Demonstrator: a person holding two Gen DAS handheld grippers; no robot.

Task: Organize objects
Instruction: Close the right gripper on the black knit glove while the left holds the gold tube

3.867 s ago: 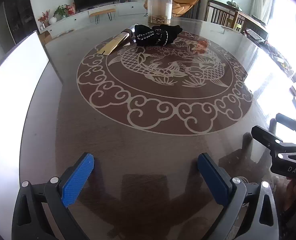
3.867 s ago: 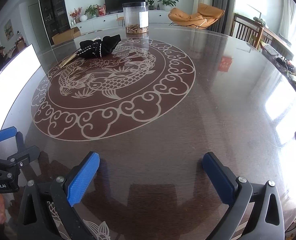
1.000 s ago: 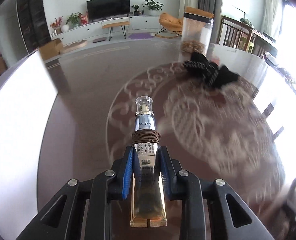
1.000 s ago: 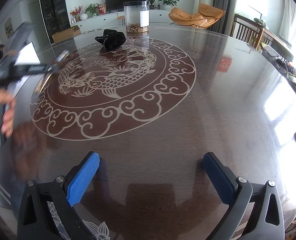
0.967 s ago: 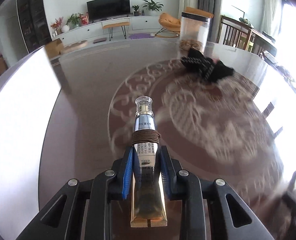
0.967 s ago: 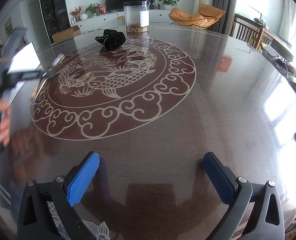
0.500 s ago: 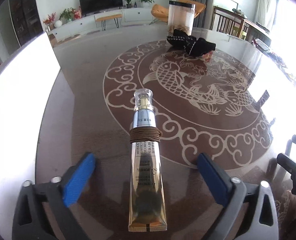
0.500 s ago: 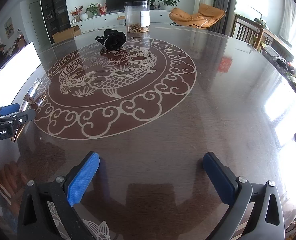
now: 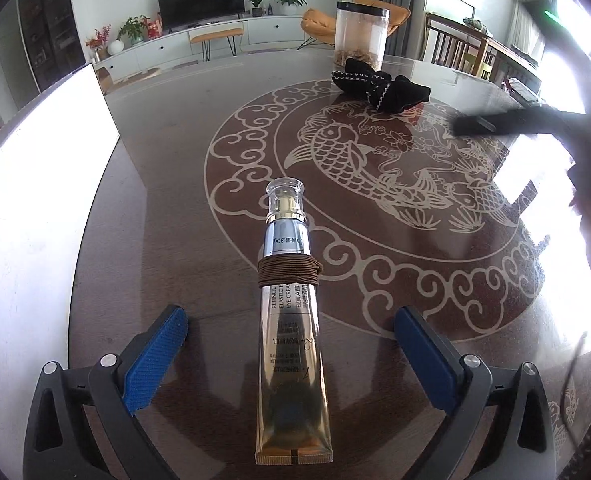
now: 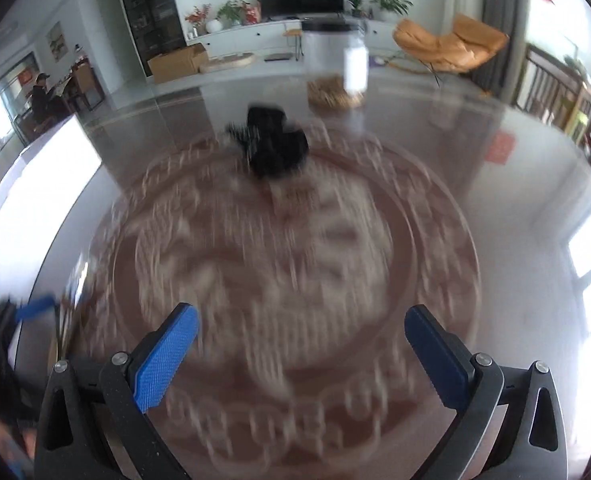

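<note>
Left wrist view shows the left gripper spread wide around the released cream tube, lying cap toward 12 o'clock. Right gripper, empty and wide, faces the black cloth at 12 o'clock, likely next.

Bare table flanks the tube; far off, black cloth touches the jar.
</note>
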